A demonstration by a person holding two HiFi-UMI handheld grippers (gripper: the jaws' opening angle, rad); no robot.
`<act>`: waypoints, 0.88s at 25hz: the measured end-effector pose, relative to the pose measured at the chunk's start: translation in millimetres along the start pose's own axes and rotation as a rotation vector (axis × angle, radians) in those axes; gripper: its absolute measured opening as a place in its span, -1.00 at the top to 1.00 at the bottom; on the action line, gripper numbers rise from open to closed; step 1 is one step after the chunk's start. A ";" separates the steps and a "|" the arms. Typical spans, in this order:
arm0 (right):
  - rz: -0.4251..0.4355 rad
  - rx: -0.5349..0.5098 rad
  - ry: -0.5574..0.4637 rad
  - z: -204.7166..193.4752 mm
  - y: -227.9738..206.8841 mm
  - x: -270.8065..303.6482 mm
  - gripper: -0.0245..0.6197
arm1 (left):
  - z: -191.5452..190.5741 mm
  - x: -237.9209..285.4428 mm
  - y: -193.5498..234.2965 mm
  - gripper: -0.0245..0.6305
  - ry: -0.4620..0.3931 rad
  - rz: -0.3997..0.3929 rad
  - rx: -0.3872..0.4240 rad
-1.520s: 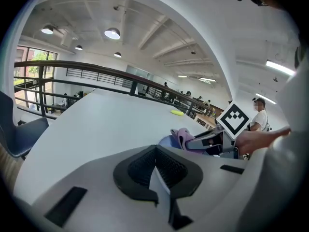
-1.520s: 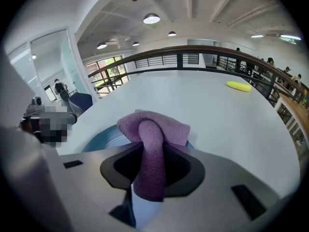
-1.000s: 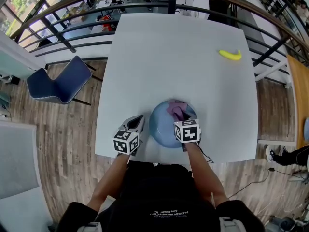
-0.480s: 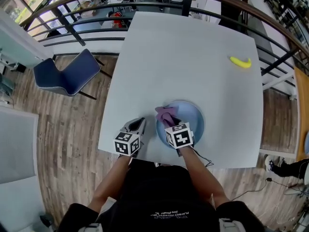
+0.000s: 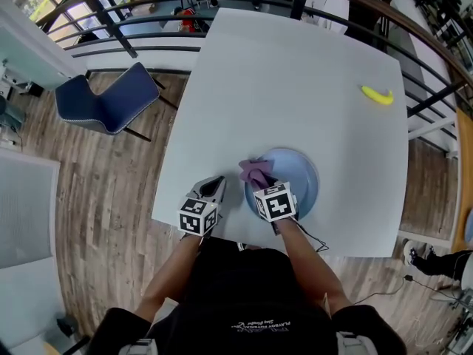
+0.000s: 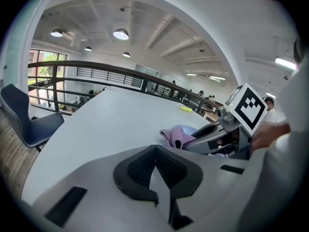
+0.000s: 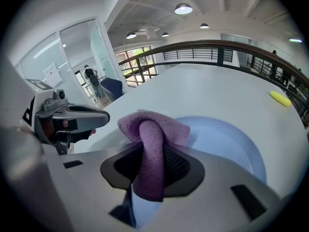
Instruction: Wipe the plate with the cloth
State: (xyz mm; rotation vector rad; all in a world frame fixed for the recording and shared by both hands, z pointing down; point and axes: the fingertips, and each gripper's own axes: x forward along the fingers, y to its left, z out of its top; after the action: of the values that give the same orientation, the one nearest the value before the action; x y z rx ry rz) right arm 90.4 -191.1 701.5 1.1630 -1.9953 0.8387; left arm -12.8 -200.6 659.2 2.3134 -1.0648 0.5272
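Observation:
A light blue plate point(image 5: 295, 180) sits near the front edge of the white table point(image 5: 295, 80). My right gripper point(image 5: 264, 182) is shut on a purple cloth point(image 5: 255, 172), and the cloth rests on the plate's left rim. In the right gripper view the cloth point(image 7: 152, 144) hangs bunched between the jaws, with the plate point(image 7: 227, 141) beyond it. My left gripper point(image 5: 213, 188) lies on the table just left of the plate, shut and empty. The left gripper view shows its pads point(image 6: 155, 170) pressed together, with the cloth point(image 6: 176, 134) to the right.
A yellow banana point(image 5: 377, 95) lies at the table's far right. A blue chair point(image 5: 111, 98) stands on the wooden floor to the left. A dark railing point(image 5: 148, 21) runs behind the table. The table's front edge lies just below both grippers.
My right gripper has dragged the cloth from the middle of the plate to its left rim. The left gripper has stayed where it was.

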 end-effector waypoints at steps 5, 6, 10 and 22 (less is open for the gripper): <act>-0.034 0.014 0.001 -3.8 -11.8 -3.7 0.56 | 3.8 3.7 -1.0 0.89 0.007 -0.014 0.010; -0.042 0.023 0.000 -5.7 -15.2 -5.0 0.56 | 5.2 5.1 -2.8 0.89 0.007 -0.020 0.016; -0.071 0.080 -0.009 -9.6 -31.4 -16.6 0.56 | 16.3 10.3 -17.8 0.89 0.006 -0.054 0.041; -0.168 0.191 0.003 -32.7 -84.6 -46.4 0.56 | 27.1 26.1 -50.4 0.89 0.008 -0.125 0.082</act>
State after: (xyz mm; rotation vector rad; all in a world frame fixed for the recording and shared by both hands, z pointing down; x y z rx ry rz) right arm 191.3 -177.0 699.3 1.4146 -1.8154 0.9579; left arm 45.9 -204.6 636.9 2.4286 -0.9034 0.5395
